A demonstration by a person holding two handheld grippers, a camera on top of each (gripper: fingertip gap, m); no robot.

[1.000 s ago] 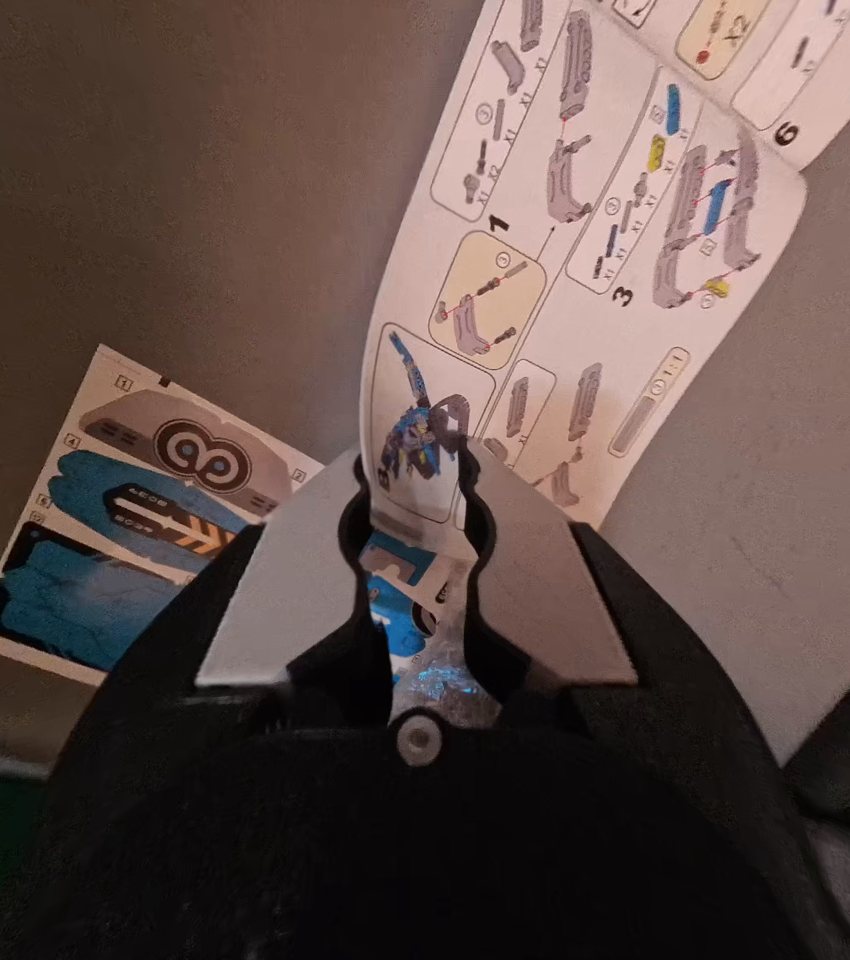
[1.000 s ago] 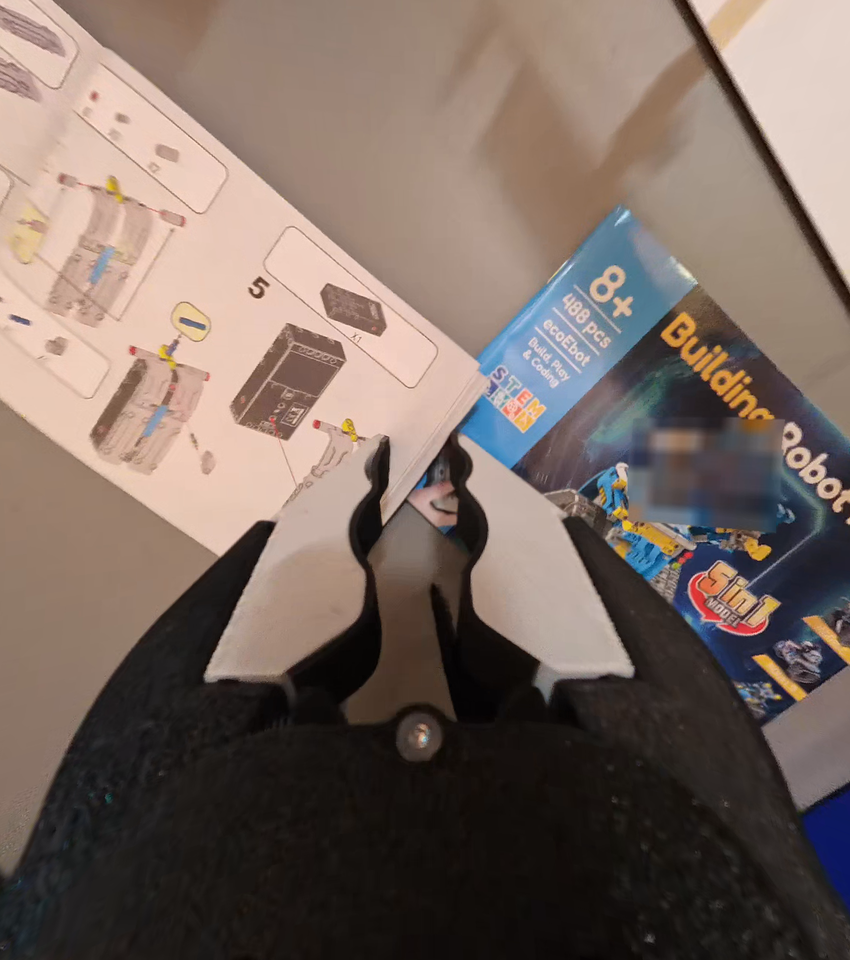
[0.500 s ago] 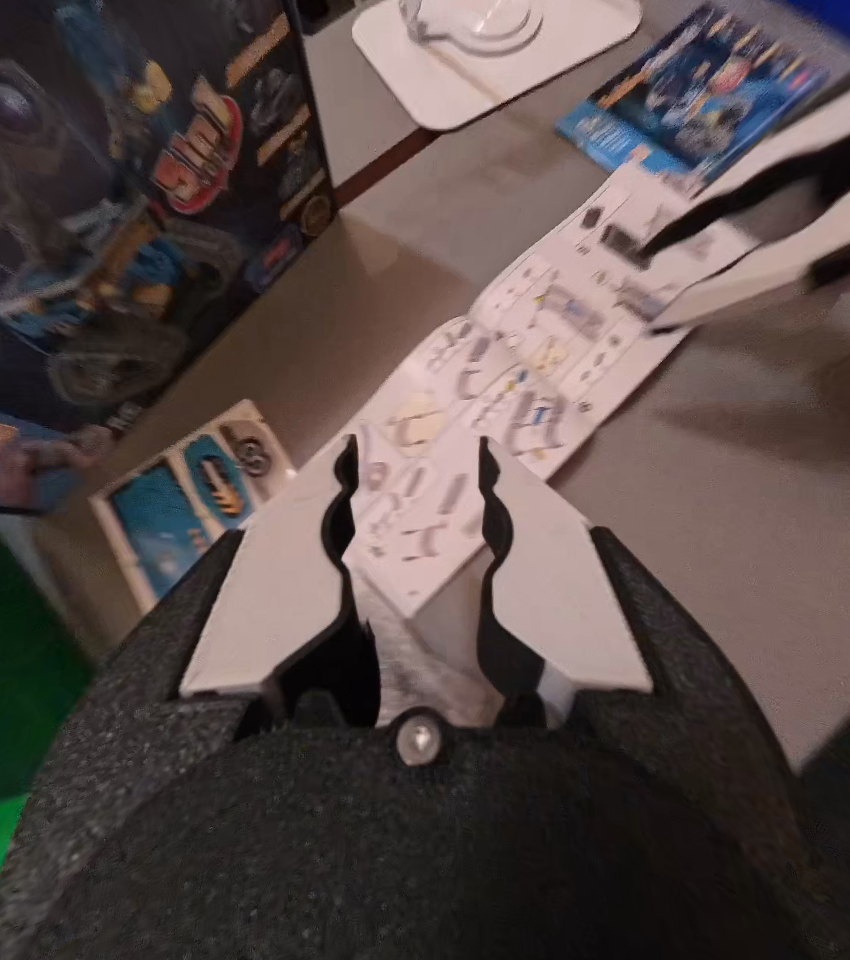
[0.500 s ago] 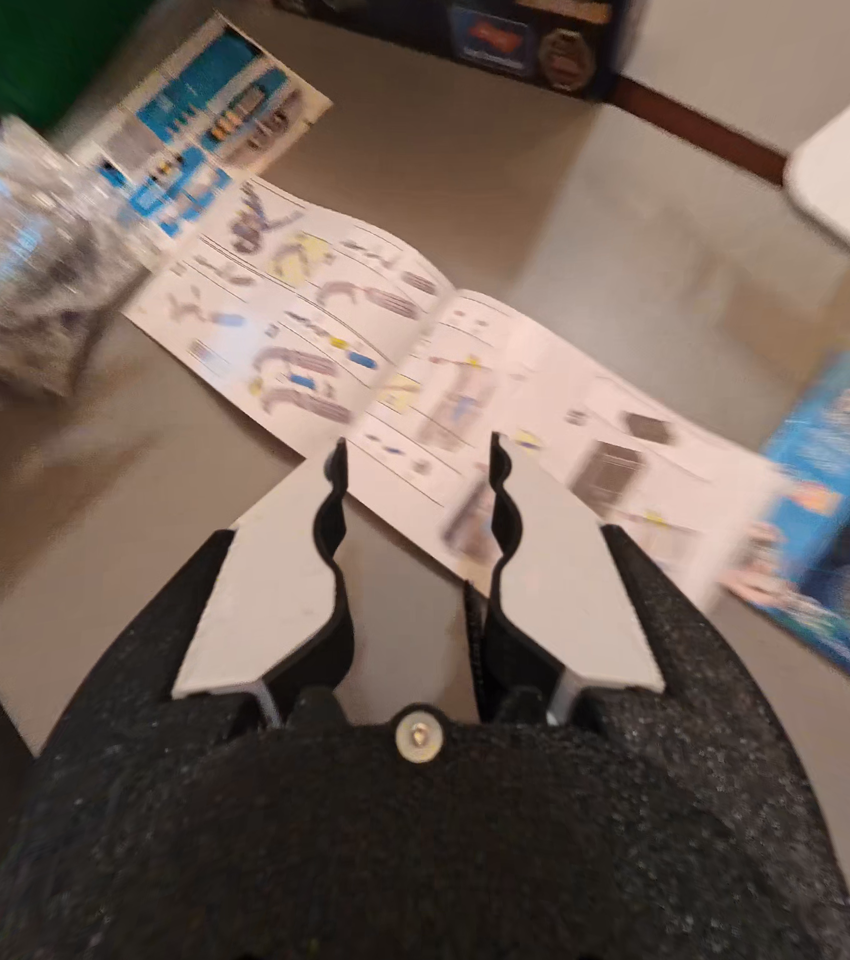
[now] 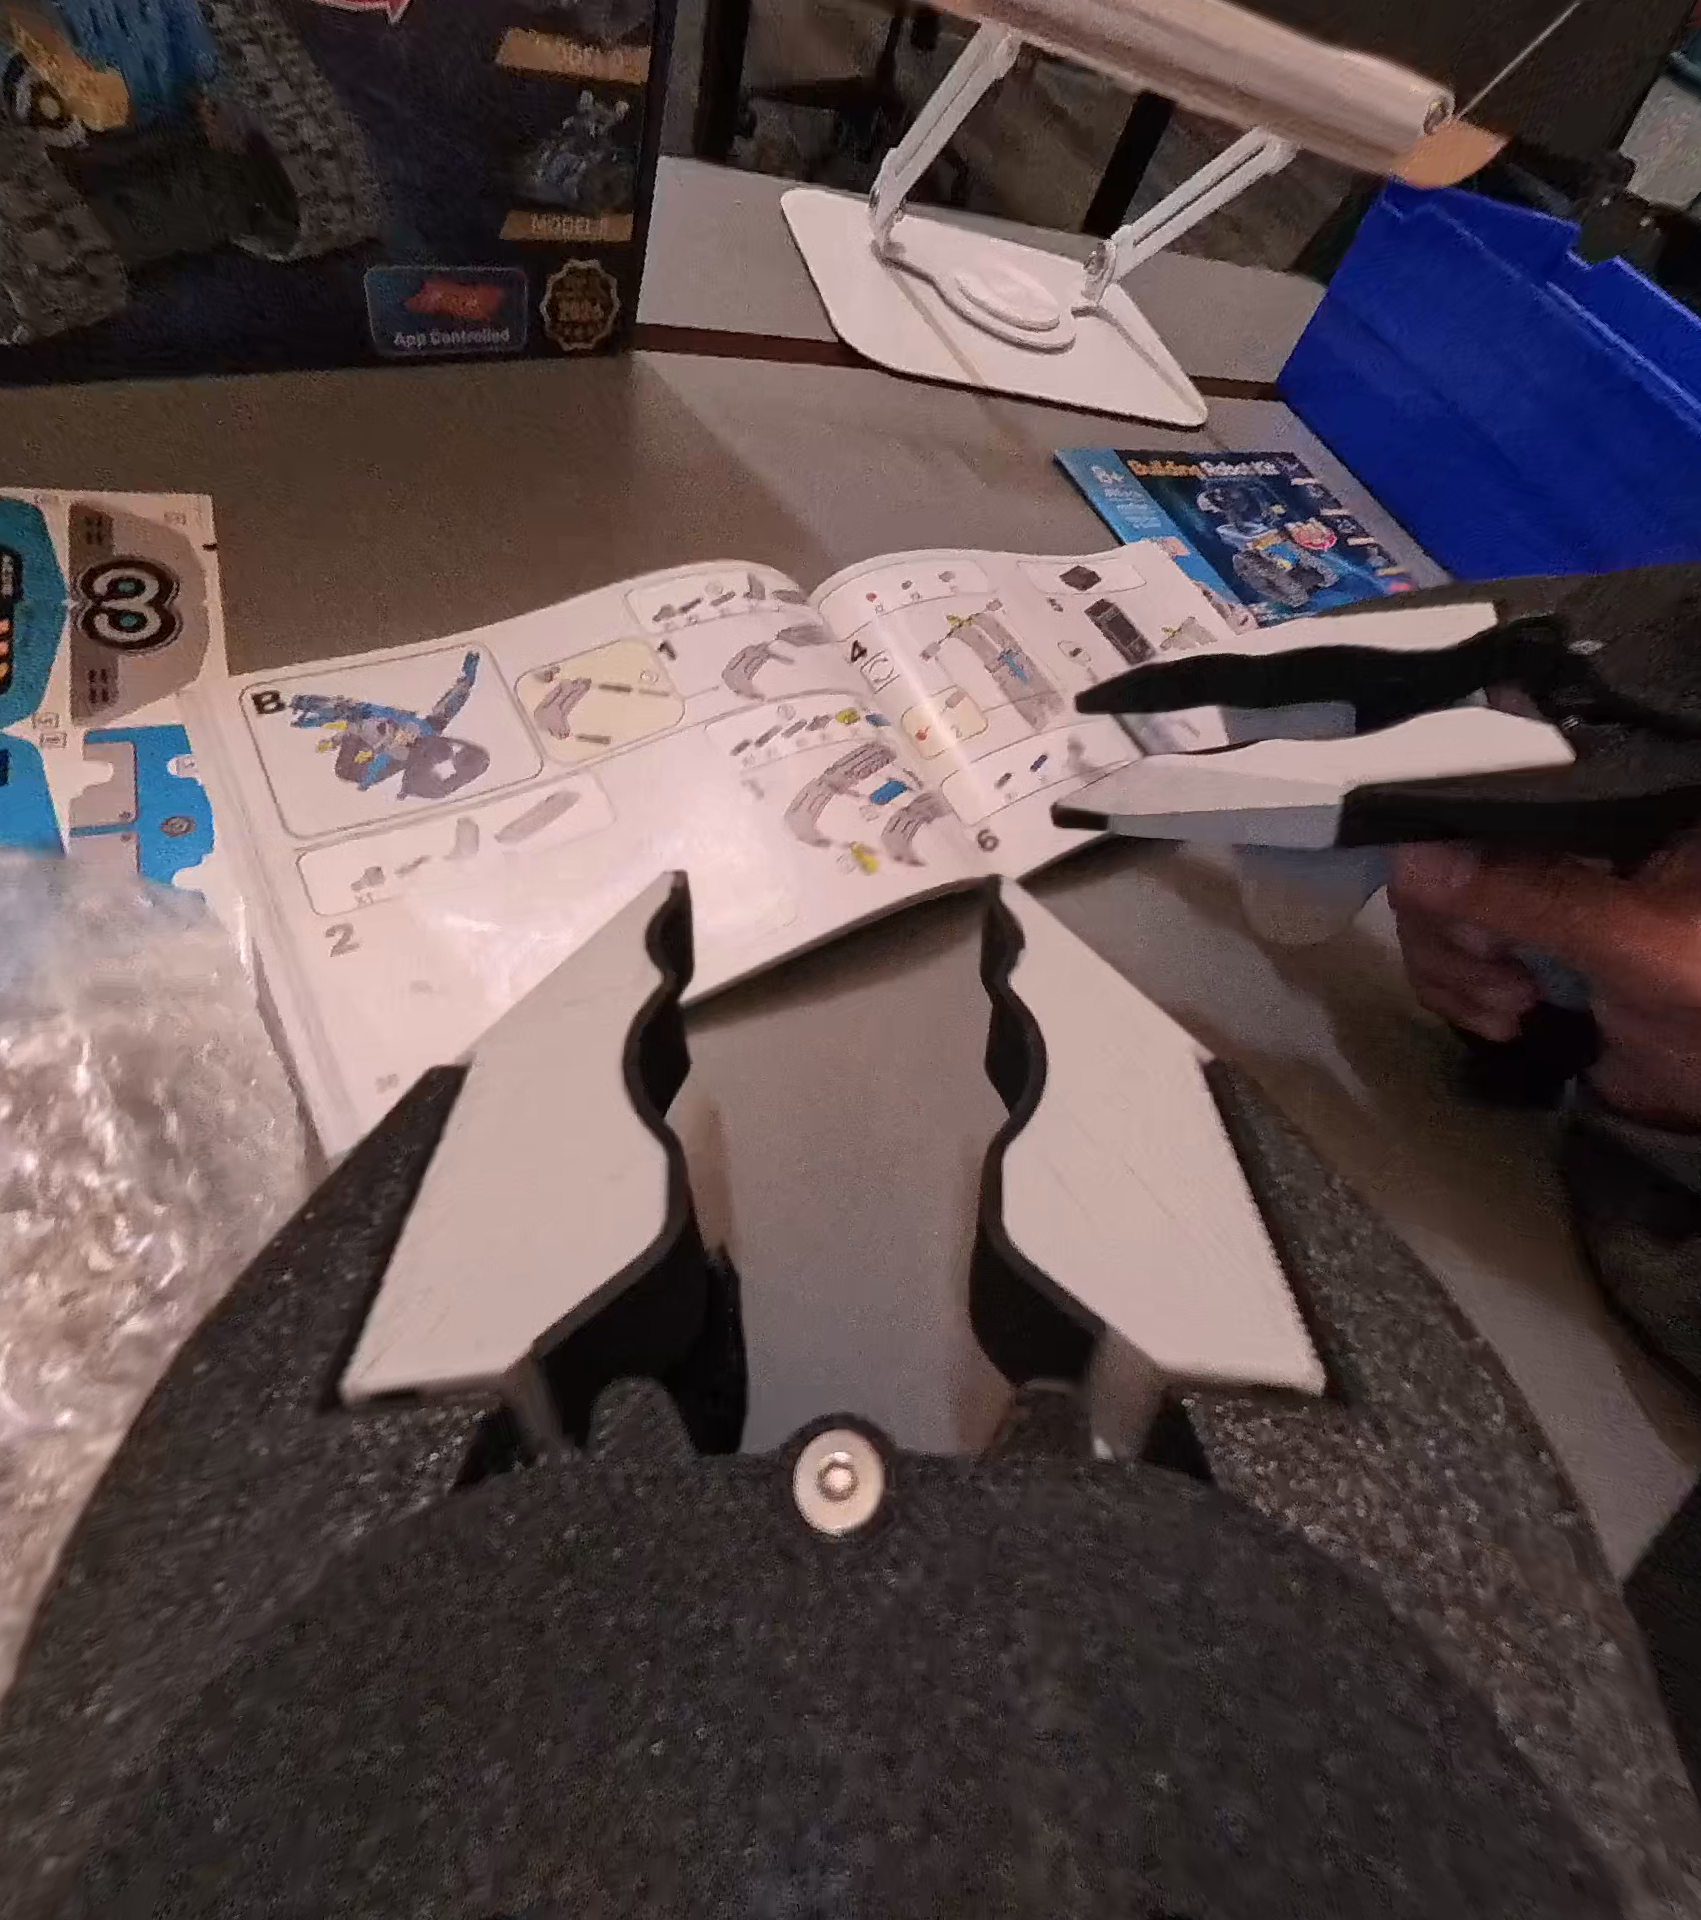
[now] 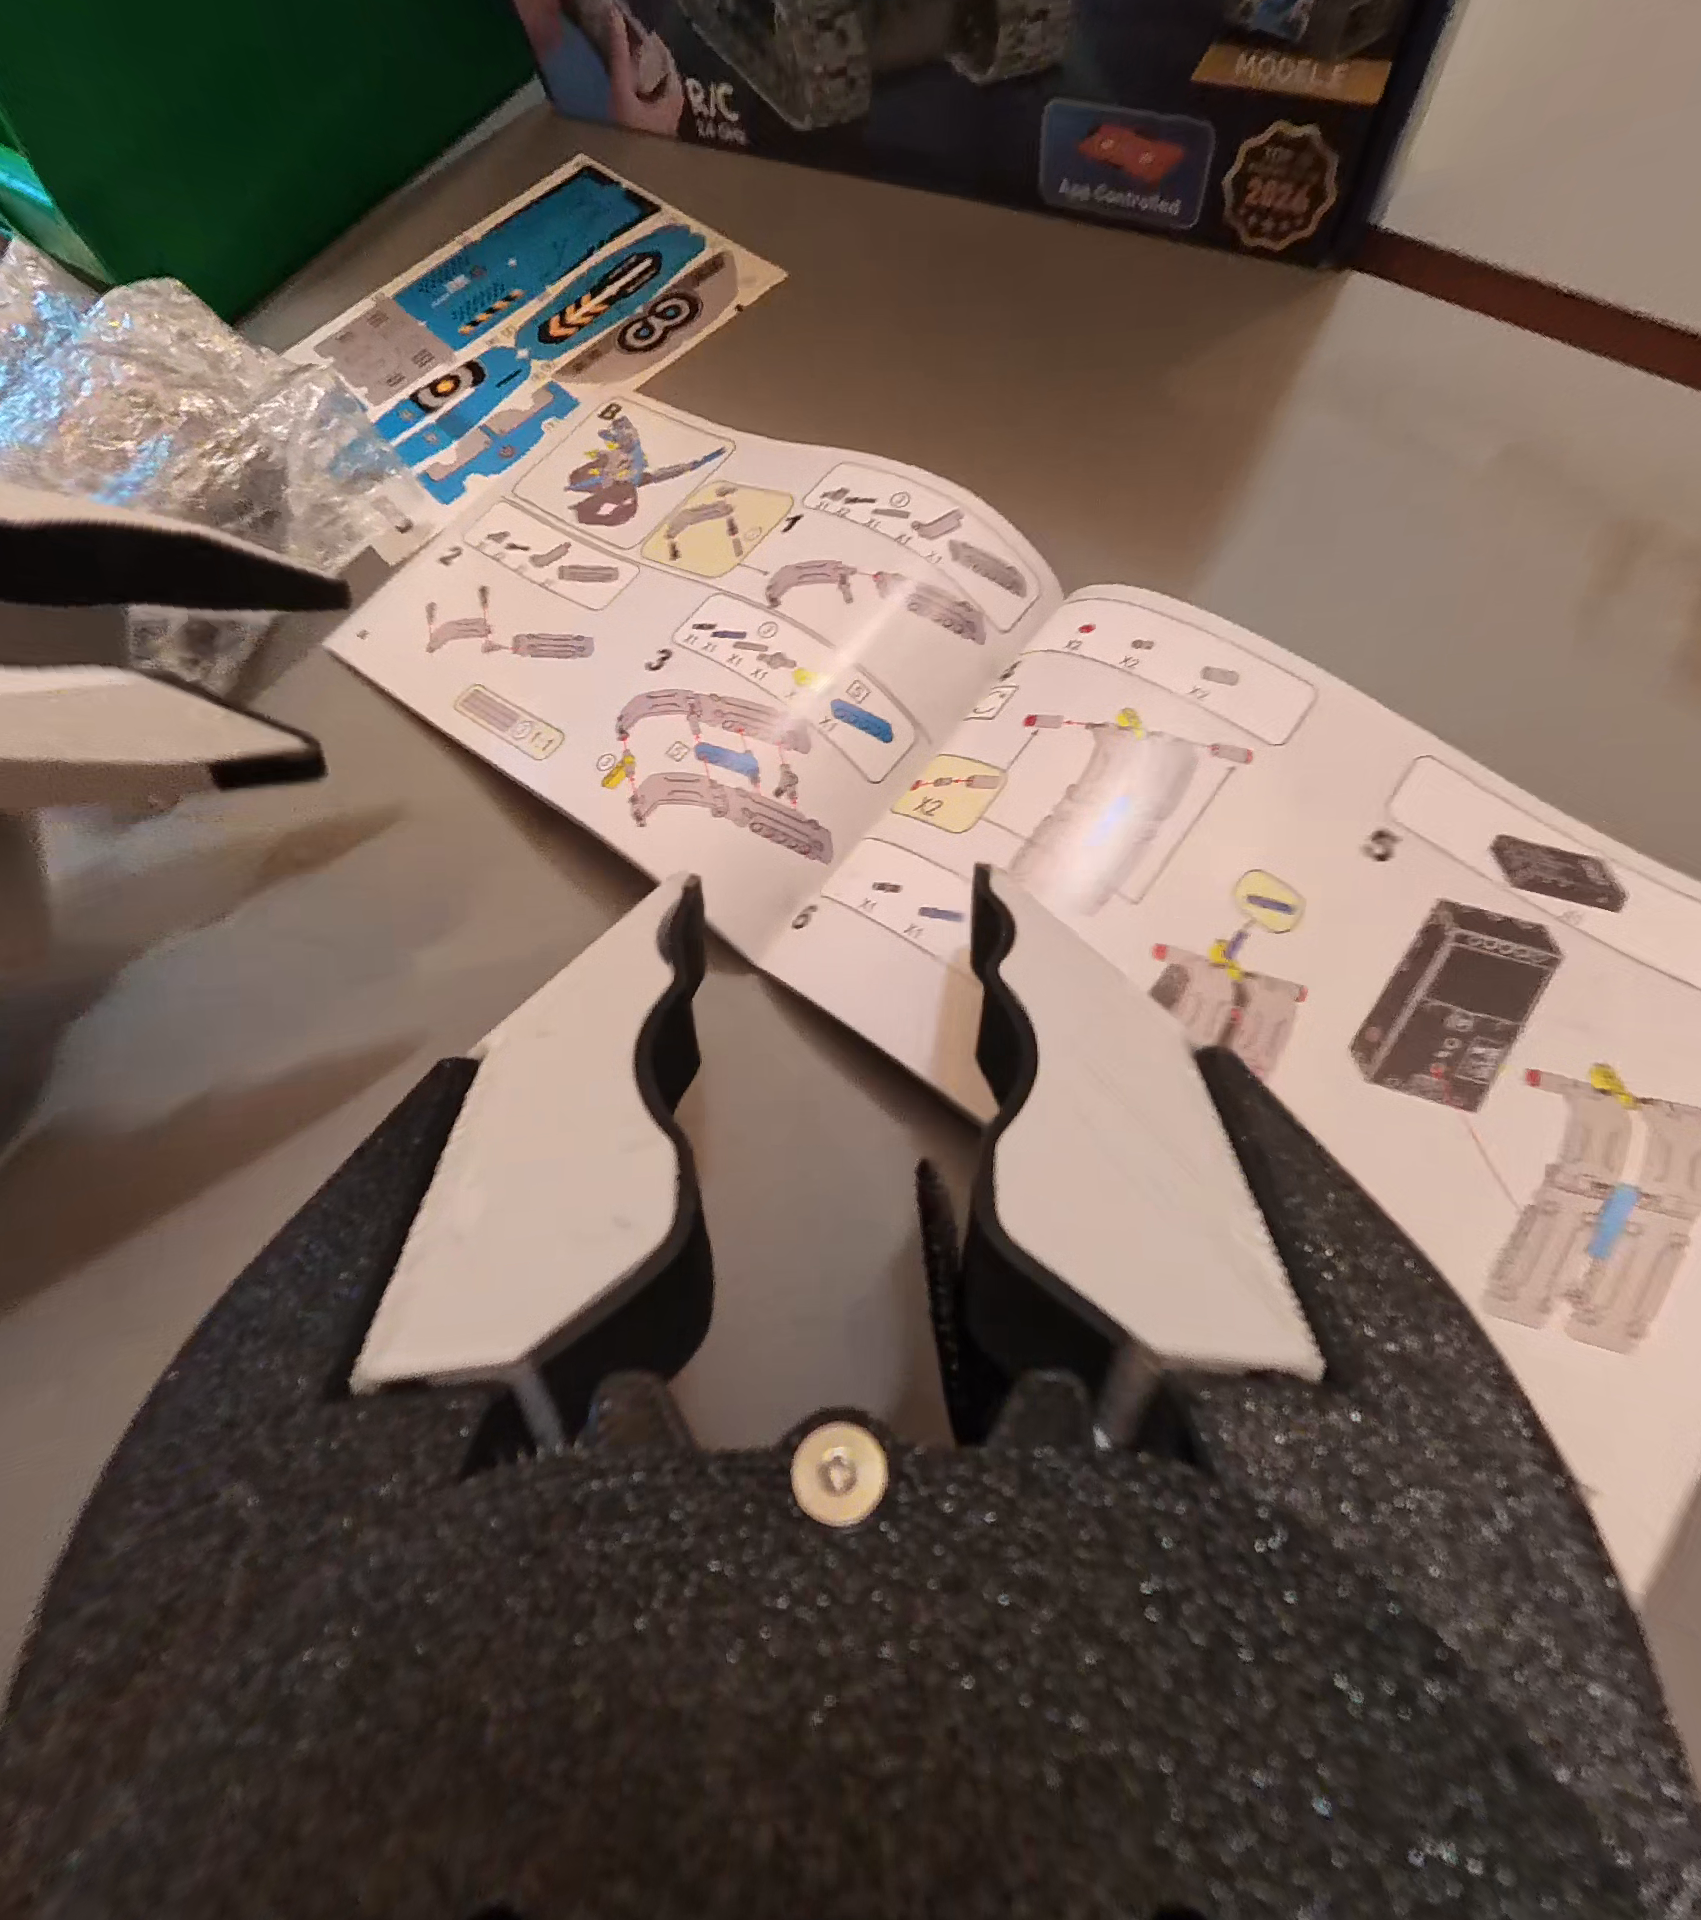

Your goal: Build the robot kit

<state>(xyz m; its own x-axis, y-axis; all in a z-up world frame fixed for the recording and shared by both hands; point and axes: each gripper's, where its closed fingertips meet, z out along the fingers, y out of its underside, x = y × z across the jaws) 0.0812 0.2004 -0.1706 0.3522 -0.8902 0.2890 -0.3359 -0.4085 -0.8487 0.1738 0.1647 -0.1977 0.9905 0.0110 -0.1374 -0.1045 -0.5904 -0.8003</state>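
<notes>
An open instruction booklet (image 5: pixel 721 748) lies flat on the grey table (image 5: pixel 617 457); it also shows in the right wrist view (image 6: pixel 1033 727). My left gripper (image 5: pixel 838 894) is open and empty, just in front of the booklet's near edge. My right gripper (image 6: pixel 835 883) is open and empty, its fingertips over the booklet's near edge at the middle fold. In the left wrist view the right gripper (image 5: pixel 1074 758) hovers over the booklet's right page, held by a hand (image 5: pixel 1604 987). The left gripper (image 6: pixel 326 675) shows at the left of the right wrist view.
A sticker sheet (image 5: pixel 46 644) and a crinkled clear plastic bag (image 5: pixel 46 1091) lie left of the booklet. A dark printed box (image 5: pixel 254 177) stands behind. A small blue booklet (image 5: pixel 1241 530), a blue bin (image 5: pixel 1552 416) and a white stand (image 5: pixel 991 312) are at the right. A green bin (image 6: pixel 202 125) stands far left.
Both grippers were shut on the booklet's edges a second ago. They have let go, opened wide and drawn back. The booklet now lies spread open on the table.
</notes>
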